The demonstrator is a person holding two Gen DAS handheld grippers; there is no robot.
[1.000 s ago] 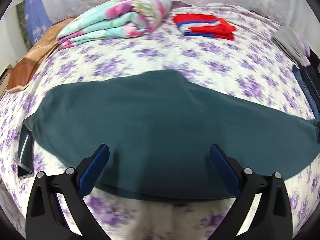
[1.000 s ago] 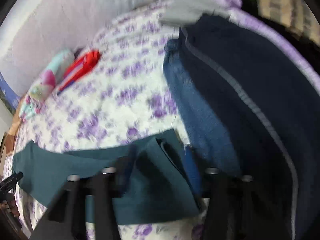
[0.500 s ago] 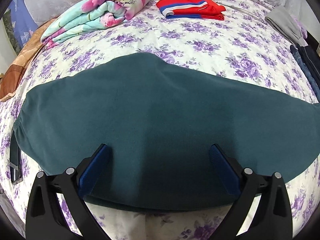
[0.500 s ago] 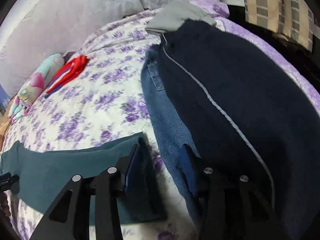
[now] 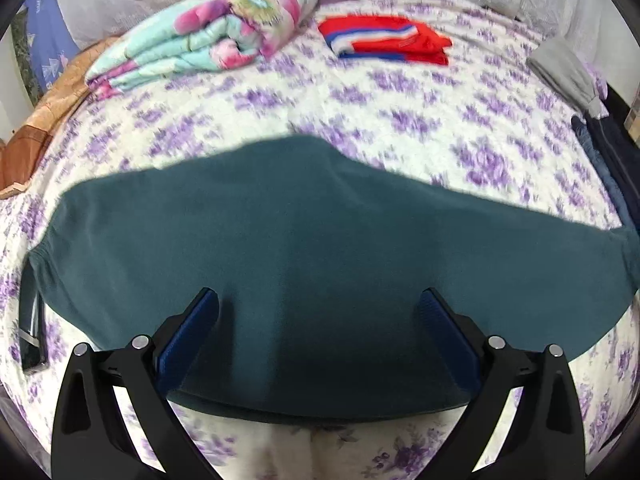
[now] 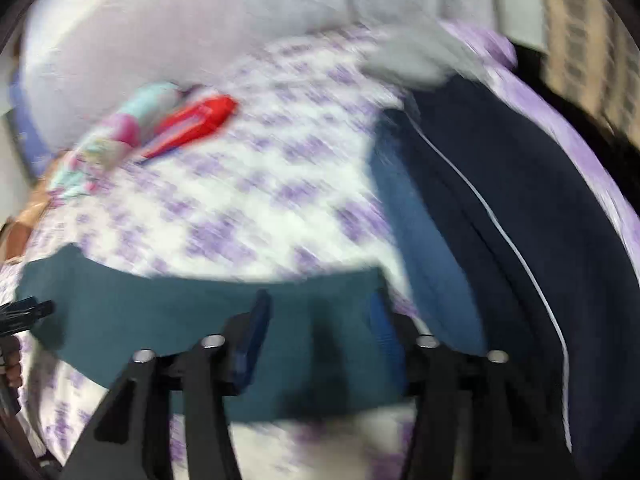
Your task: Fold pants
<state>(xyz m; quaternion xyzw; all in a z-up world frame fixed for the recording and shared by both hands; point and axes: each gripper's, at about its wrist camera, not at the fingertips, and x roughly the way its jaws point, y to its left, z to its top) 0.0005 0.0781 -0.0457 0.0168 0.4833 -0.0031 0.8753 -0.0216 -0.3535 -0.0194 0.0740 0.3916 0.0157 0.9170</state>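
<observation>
A: Pants (image 5: 304,248), teal, one item. Location?

B: Spread flat across the bed (image 5: 400,128), on the sheet with purple flowers, reaching from 9 o'clock to 3 o'clock in the left wrist view. Near edge lies just past the jaws at 6 o'clock.

A: Left gripper (image 5: 318,300)?

B: Jaws spread wide above the teal cloth, blue pads apart, nothing clamped between them.

A: Right gripper (image 6: 320,312)?

B: Jaws have just been opening; they stand released. The end of the pants lies beneath and between them, pads not pressing on it. That view is blurred, so finer detail cannot be told.

A: Other items on the bed, left wrist view?

B: Rolled floral quilt (image 5: 204,36), pink and turquoise, at 11 o'clock. Folded red garment (image 5: 388,40) with blue and white stripes, at 1 o'clock, well apart from the pants. Grey cloth (image 5: 564,68) at 2 o'clock near the bed edge. Brown blanket (image 5: 44,120) at 10 o'clock. Dark flat object (image 5: 30,332) at 8 o'clock, partly under the pants' end; what it is cannot be told.

A: Right wrist view?

B: Blue denim garment (image 6: 424,240) at 3 o'clock, just beside the end of the pants. Dark navy garment (image 6: 520,184) with a thin pale line, lying partly over the denim.
</observation>
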